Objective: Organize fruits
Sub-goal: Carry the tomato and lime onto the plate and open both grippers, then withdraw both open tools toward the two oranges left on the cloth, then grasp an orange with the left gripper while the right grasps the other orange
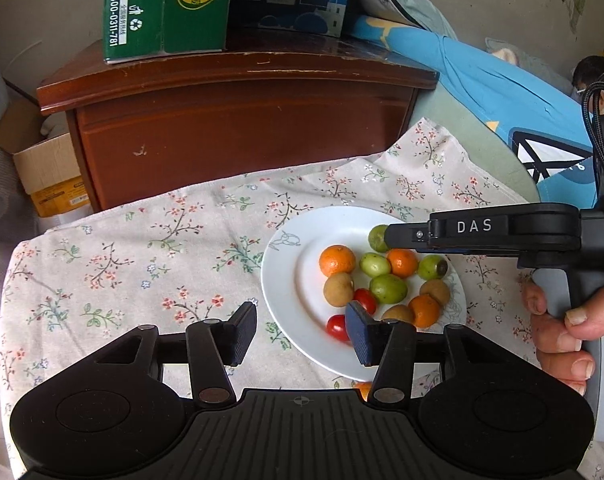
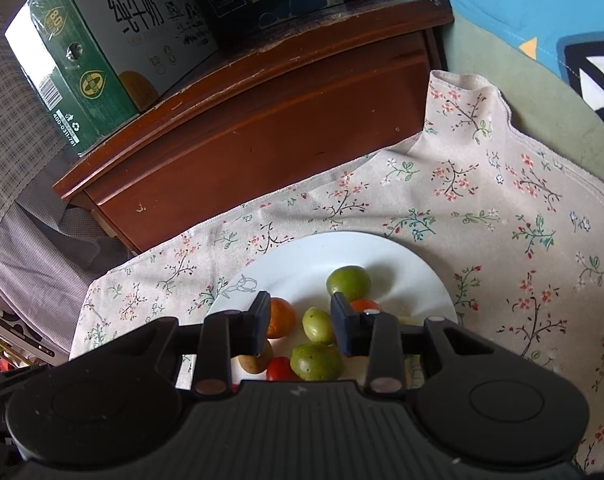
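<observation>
Left wrist view: your left gripper [image 1: 302,332] has its jaws apart, gripping nothing, over the plate [image 1: 286,280] rim beside a tomato [image 1: 337,327]. Your right gripper [image 2: 300,322] hovers over the fruit, jaws narrower, empty; a green fruit [image 2: 318,325] lies below them.

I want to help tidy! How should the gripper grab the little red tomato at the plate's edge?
Grip the cherry tomato across its round middle, coming down from above. Its plate-rim side is open, but the left gripper's finger crowds the other.
</observation>
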